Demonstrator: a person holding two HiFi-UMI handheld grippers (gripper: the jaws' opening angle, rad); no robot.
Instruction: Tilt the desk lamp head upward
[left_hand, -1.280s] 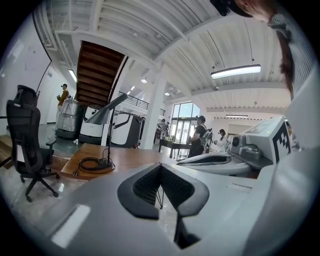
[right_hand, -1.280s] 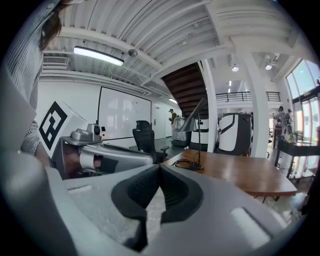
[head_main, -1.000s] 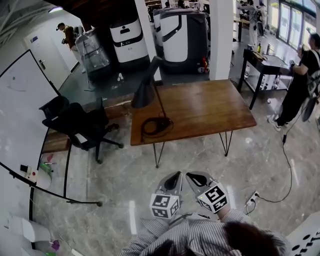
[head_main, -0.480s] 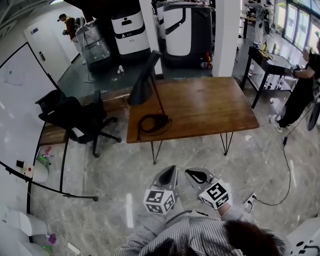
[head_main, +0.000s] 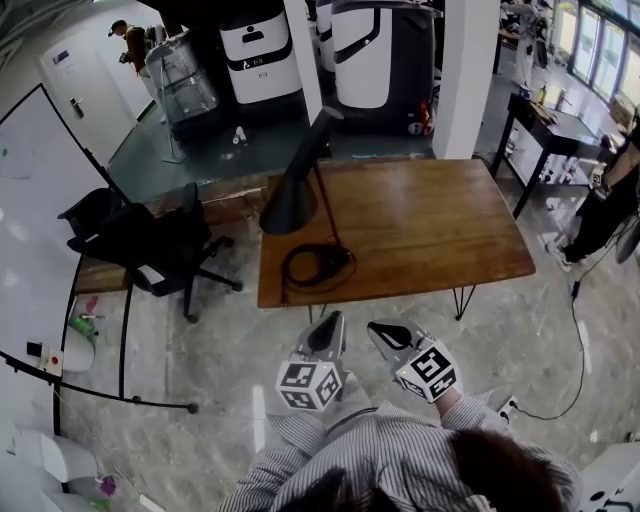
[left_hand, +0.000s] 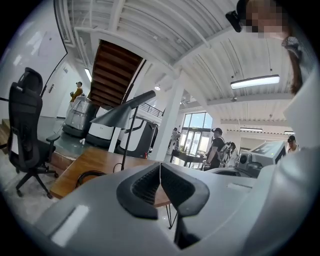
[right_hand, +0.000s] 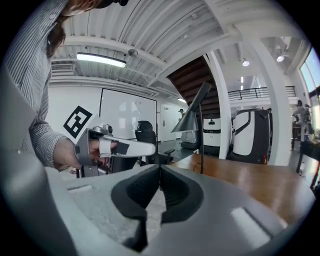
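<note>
My left gripper (head_main: 333, 322) is shut tight, its fingers (left_hand: 142, 187) pressed together, holding nothing. My right gripper (head_main: 380, 332) is shut and empty too. The desk lamp (head_main: 291, 203) stands on the wooden table (head_main: 440, 225), at 11 o'clock from my grippers and well apart from them, its head tipped down.

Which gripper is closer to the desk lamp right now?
Left. The left gripper hangs just short of the table edge, nearly in line with the desk lamp; the right gripper sits beside it, farther to the right. Neither touches it.
</note>
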